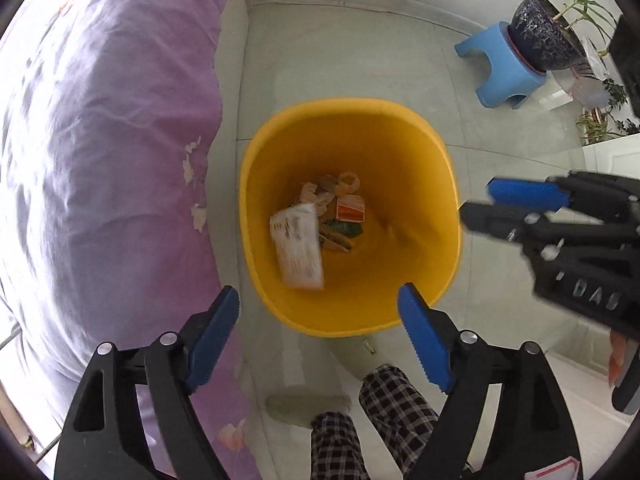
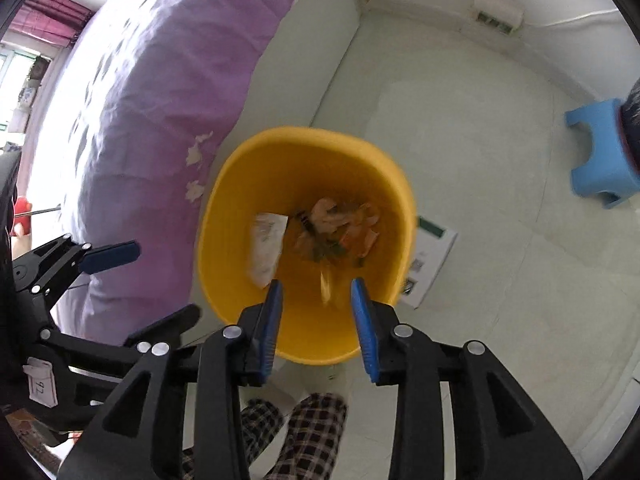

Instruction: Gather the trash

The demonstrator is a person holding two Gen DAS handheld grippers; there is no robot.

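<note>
A pale tiled floor (image 1: 352,64) runs to a white wall, open on the right as far as a blue plastic stool (image 1: 504,76) bearing a dark glazed plant pot (image 1: 544,36). On the left a bed draped in a crumpled purple quilt (image 1: 104,152) crowds right up to a yellow plastic bin (image 1: 424,152), smooth-walled with a rounded rim. A flat white box (image 2: 434,258) lies on the floor just beside the bin's far side. In the bin's bottom lies the trash (image 1: 320,220): a white wrapper, orange and green packets, pale scraps. Checked trouser legs (image 1: 360,420) stand at the near rim. The left gripper (image 1: 320,328) hangs above the bin, blue ridged pads wide apart, nothing between them. The right gripper (image 2: 318,320) is parted narrowly; a blurred pale scrap (image 2: 326,284) shows just beyond its tips, untouched.
</note>
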